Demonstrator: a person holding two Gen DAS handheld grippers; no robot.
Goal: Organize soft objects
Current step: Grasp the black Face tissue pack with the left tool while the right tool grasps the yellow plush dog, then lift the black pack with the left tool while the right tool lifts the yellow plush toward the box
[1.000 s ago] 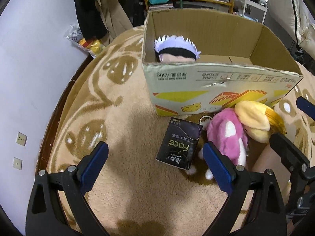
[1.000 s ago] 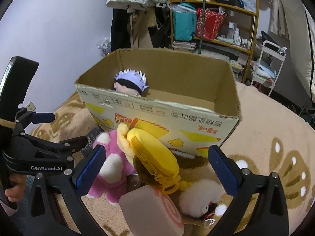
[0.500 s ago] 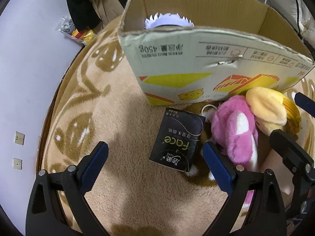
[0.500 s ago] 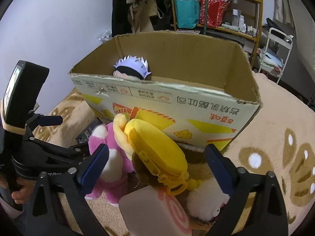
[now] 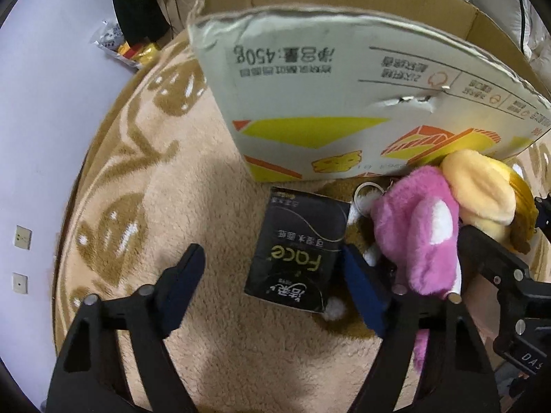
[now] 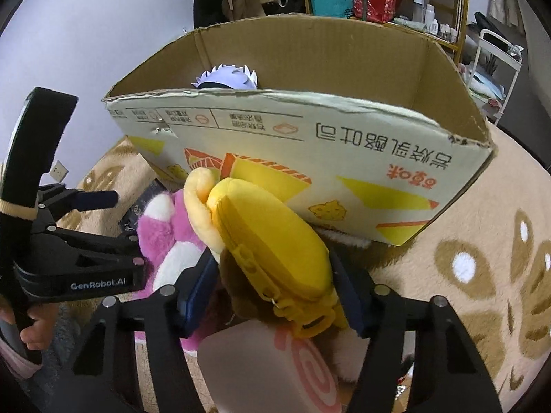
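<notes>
Down on the tan fleece blanket [image 5: 206,206] with its brown leaf pattern, a cardboard box [image 6: 310,144] stands open-topped, and the soft things are heaped against the foot of its printed front wall. Inside, near the box's far left corner, only the spiky pale-lilac hair of a doll [image 6: 225,75] pokes above the rim.

The left gripper [image 5: 272,272] points steeply down at a black tissue pack [image 5: 299,251] lying flat on the blanket just in front of the box's left front corner. Its jaws are closing around the pack — the right pad looks to be at the pack's right edge, while the left pad is still apart from it, with bare blanket showing between them. Nothing is gripped there yet.

Just right of the pack lies a pink plush [image 5: 420,234] with white patches, and leaning on it, against the box wall, a yellow plush pouch [image 6: 275,241] with a zip along its side. The right gripper [image 6: 275,285] straddles that pouch; its jaws are closing, and both blue pads look to be against the pouch's sides, though how firmly they press I cannot tell. Beneath the pouch sits something brown and furry [image 6: 237,296], and nearest the camera a pale pink cushion [image 6: 272,368] with a red swirl on its end.

At the left edge of the right-hand view a hand [image 6: 31,330] grips the other tool's handle.
</notes>
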